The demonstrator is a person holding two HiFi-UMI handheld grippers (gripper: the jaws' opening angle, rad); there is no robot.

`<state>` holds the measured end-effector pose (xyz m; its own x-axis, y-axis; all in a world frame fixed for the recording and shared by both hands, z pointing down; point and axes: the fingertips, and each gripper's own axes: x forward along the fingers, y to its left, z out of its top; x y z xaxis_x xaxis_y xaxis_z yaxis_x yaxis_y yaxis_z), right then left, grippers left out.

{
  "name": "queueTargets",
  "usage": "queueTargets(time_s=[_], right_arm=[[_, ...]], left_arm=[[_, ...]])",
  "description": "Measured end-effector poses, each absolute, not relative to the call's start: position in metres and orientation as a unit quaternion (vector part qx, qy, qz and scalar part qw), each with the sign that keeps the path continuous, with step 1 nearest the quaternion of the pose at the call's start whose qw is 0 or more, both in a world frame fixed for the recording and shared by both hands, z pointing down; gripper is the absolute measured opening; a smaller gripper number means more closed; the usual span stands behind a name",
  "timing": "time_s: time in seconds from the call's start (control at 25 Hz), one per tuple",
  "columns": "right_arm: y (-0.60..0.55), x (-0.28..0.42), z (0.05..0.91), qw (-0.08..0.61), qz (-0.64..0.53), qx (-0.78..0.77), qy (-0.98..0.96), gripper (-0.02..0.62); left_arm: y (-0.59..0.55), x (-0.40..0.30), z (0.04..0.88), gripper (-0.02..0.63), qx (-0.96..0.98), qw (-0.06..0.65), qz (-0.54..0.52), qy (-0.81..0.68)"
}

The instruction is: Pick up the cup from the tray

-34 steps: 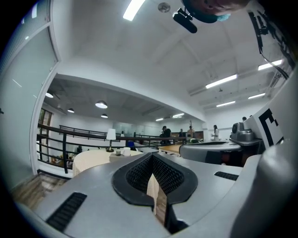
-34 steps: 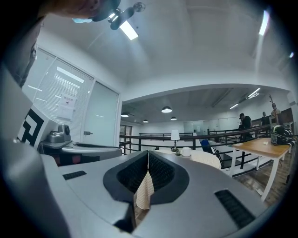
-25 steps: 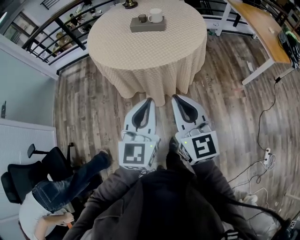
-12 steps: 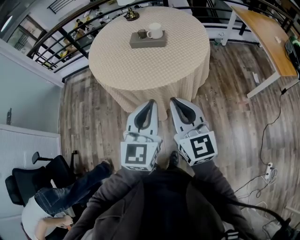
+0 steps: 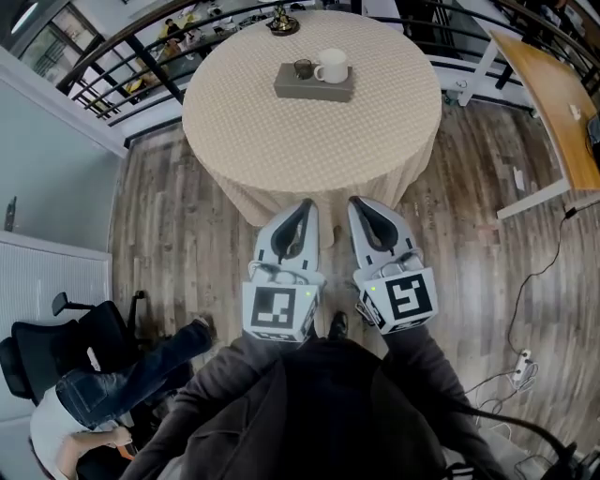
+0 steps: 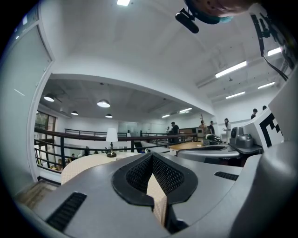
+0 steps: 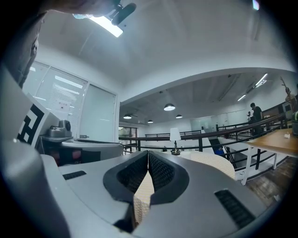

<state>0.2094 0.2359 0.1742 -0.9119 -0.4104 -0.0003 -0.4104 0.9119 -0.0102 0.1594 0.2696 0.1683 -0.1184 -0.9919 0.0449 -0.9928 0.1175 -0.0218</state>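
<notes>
Head view is looking steeply down on a round surface (image 5: 281, 141) that is wearing a beige checked cloth hanging down all round. A grey tray (image 5: 309, 91) is lying on the far half of that surface, and the white cup (image 5: 331, 66) is standing upright on the tray's right part, its handle turning to the left. A small dark glass (image 5: 303, 68) is standing just beside the cup on the tray's left part. A table lamp (image 5: 282, 21) is sitting at the far edge, beyond the tray.

The left hand-held gripper (image 5: 304, 206) and the right hand-held gripper (image 5: 362, 203) are hovering side by side over the wooden floor (image 5: 169, 225), with their tips reaching the near edge of the cloth, well apart from the tray. Both are pointing toward the surface.

In the left gripper view the jaws are meeting at their tips, clenched on nothing, with only the cloth showing through the gap lower down. The right gripper view is showing the same: jaws pressed together at the tips and carrying nothing.

At lower left a seated person's leg (image 5: 141, 370) is stretching out beside a black office chair (image 5: 42, 352).
</notes>
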Motion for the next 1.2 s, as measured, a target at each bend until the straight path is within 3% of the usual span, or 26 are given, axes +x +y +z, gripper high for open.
queueTargets(time_s=[0.68, 1.2], right_arm=[[0.061, 0.065, 0.214, -0.047, -0.032, -0.285, 0.957, 0.008], [-0.013, -0.027, 0.196, -0.063, -0.007, -0.303, 0.951, 0.008]], left_arm=[[0.099, 0.004, 0.206, 0.005, 0.706, 0.059, 0.013, -0.705], [0.016, -0.082, 0.182, 0.005, 0.726, 0.054, -0.021, -0.685]])
